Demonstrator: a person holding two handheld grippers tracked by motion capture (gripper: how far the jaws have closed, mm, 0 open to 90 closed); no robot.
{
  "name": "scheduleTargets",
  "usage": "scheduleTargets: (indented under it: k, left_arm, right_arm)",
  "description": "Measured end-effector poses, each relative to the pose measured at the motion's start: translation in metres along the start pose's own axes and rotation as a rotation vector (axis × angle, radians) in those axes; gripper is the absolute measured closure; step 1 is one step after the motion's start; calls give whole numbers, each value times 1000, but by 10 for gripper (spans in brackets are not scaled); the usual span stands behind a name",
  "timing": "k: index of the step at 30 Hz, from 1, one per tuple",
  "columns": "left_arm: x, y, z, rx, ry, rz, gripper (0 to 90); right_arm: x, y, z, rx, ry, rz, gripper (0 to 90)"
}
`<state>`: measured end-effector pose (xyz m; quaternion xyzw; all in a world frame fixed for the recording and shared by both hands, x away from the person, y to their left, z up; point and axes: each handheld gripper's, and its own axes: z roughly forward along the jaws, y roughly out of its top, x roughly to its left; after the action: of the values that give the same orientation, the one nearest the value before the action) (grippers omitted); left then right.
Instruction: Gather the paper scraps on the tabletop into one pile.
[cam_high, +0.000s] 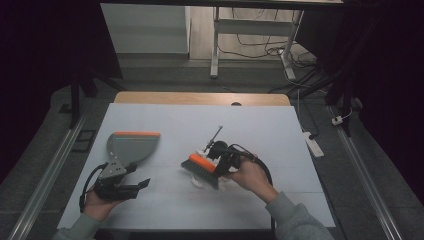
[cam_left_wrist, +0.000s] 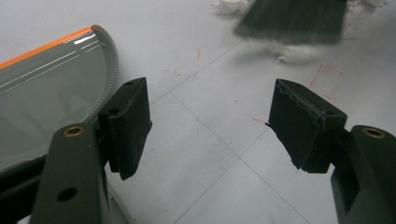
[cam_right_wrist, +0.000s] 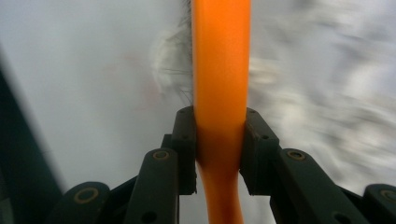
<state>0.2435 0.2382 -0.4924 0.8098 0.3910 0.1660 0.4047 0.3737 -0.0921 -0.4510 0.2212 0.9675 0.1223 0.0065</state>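
A grey dustpan (cam_high: 132, 145) with an orange front lip lies on the white table sheet (cam_high: 260, 130) at the left; its curved wall (cam_left_wrist: 56, 88) shows in the left gripper view beside the left jaw. My left gripper (cam_high: 139, 176) (cam_left_wrist: 210, 126) rests just in front of the pan, open, with bare table between its pads. My right gripper (cam_high: 220, 161) (cam_right_wrist: 219, 140) is shut on the orange handle (cam_right_wrist: 219, 70) of a hand brush (cam_high: 200, 167). The brush's dark bristles (cam_left_wrist: 292, 21) touch down on white paper scraps (cam_high: 197, 182) (cam_left_wrist: 294, 51) at mid table.
The wooden table edge (cam_high: 200, 97) runs along the far side. A white power strip (cam_high: 312, 142) lies on the floor off the right edge. Desk legs (cam_high: 215, 50) and cables stand beyond. Faint red marks (cam_left_wrist: 327, 77) dot the sheet.
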Motion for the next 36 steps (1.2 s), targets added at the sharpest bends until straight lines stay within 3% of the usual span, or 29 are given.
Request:
scheduleTargets:
  k: [2,5,7,10,12,15,18,20,23,26,28,31,33,36]
  left_arm:
    - [1,0,0,0,-1,-2,300]
    - [1,0,1,1,-1,-3,300]
    - [1,0,1,3,-1,-2,300]
    - [0,1,2,6,-1,3,300]
    - [-1,1,1,3,0,2,300]
    - [-1,0,-1,-4,2,1,301]
    - [0,0,-2,-11,4,-4,303]
    - [0,0,-2,-9,4,-2,303]
    - [0,0,-1,-8,1,-4,303]
    - [0,0,-2,-9,0,-2,302]
    - [0,0,-2,-11,-1,-2,303]
    - [0,0,-1,-9,-2,-1,303]
    - [0,0,-1,-8,-2,-2,302]
    - [0,0,-1,-9,0,-3,302]
  right_arm:
    - [-12,-4,-7,-17,-35,29,708]
    - [-18,-12,-25,-91,-15,52,708]
    - [-14,-16,-38,-140,-4,33,708]
    - [4,-17,-49,-193,66,3,708]
    - [20,-14,-43,-183,118,-34,708]
    - [42,-6,-24,-123,155,-69,708]
    - [47,1,2,-77,192,-48,708]
    - [47,6,13,-69,176,-39,708]
    - [40,14,15,-36,143,-26,708]
    - [23,13,13,-16,116,30,707]
    - [10,8,7,-16,45,65,708]
    - [-6,-5,-6,-56,-10,109,708]
    - [-10,-15,-19,-100,3,119,708]
    - [-6,-32,-40,-160,9,86,708]
